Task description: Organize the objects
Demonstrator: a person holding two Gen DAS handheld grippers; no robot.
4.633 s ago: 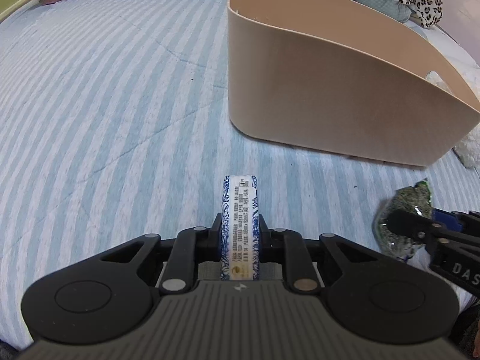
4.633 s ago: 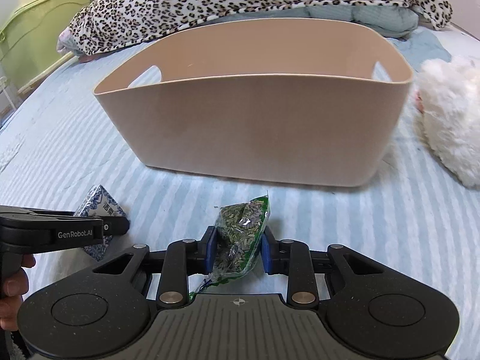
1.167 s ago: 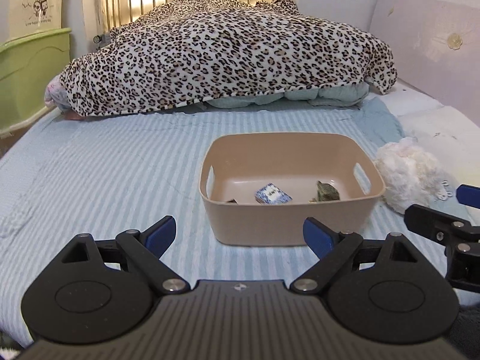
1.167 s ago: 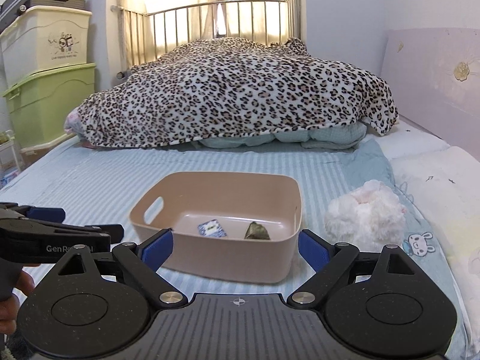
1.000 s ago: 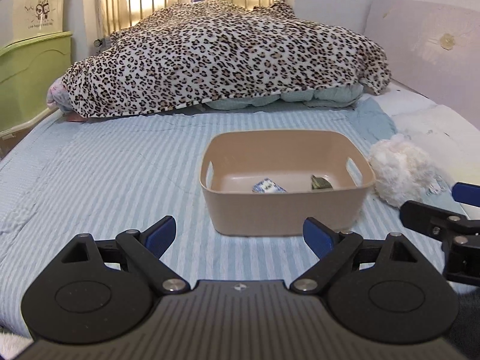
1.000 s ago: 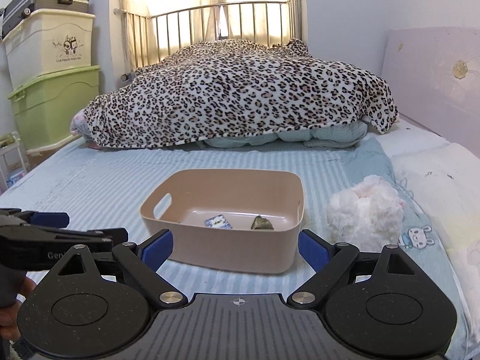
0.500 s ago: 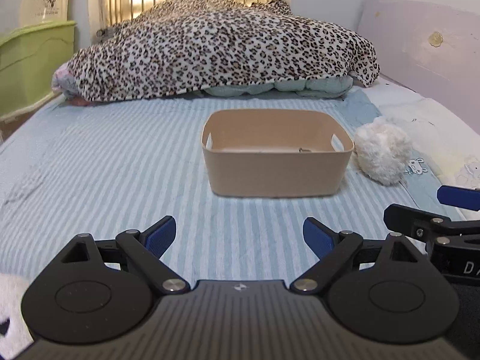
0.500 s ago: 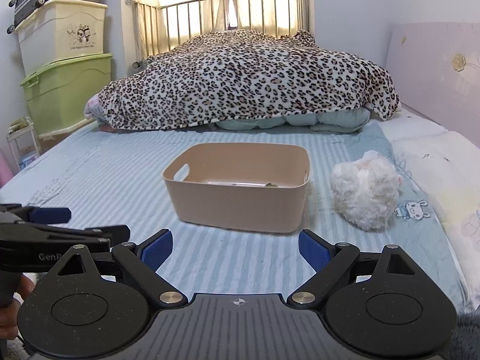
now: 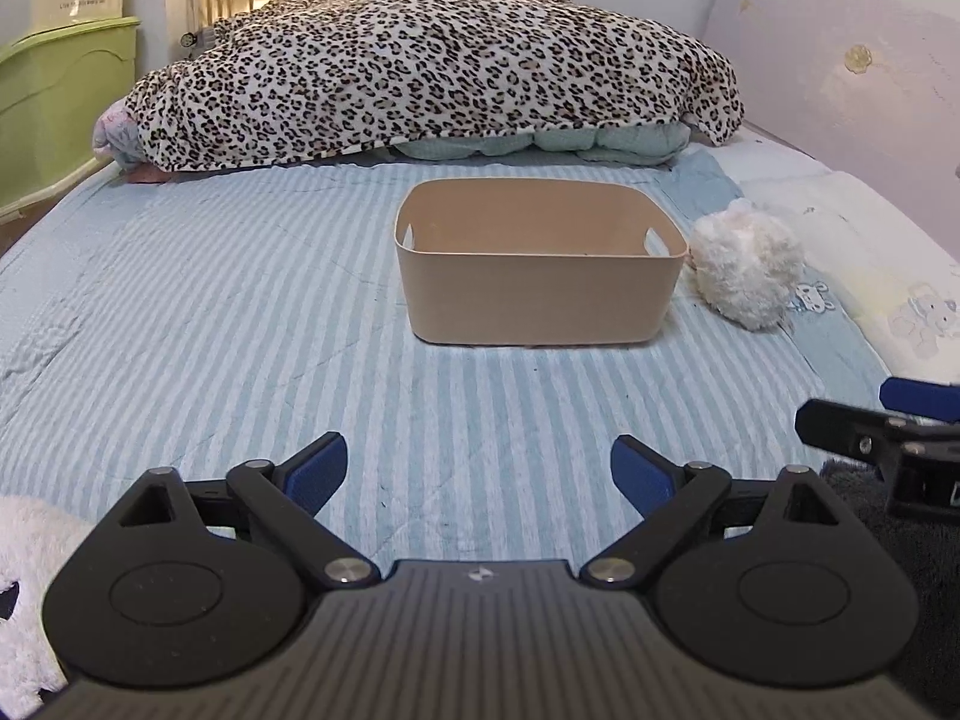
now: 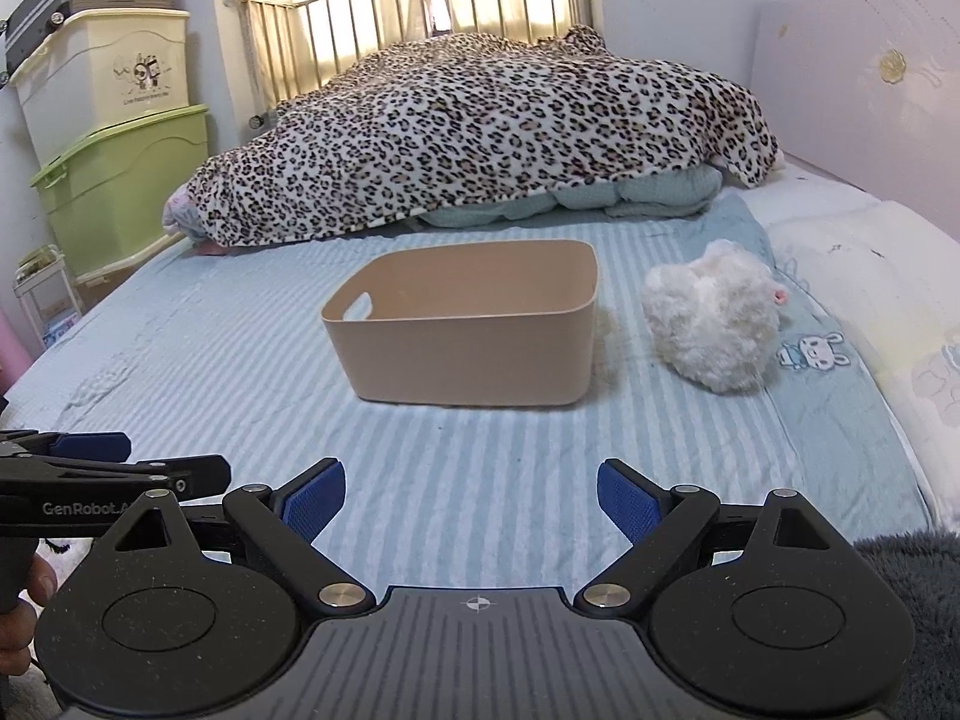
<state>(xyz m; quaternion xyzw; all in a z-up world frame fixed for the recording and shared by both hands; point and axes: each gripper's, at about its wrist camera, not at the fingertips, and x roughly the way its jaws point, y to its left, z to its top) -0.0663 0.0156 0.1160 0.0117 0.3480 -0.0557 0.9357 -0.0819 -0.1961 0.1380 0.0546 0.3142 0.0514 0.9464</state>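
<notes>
The striped bed (image 9: 240, 312) carries a leopard blanket (image 9: 420, 60) at its far end. The tan bin (image 9: 540, 294) sits mid-bed, a white plush toy (image 10: 714, 324) just beside it. Well short of the bin, the left claw (image 9: 478, 468) and right claw (image 10: 471, 501) point level at it, fingers spread wide, gripping nothing.

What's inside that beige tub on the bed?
From this low angle only the upper inner walls of the beige tub and its handle slots show. Its floor is hidden behind the near wall, so any contents cannot be seen.
</notes>
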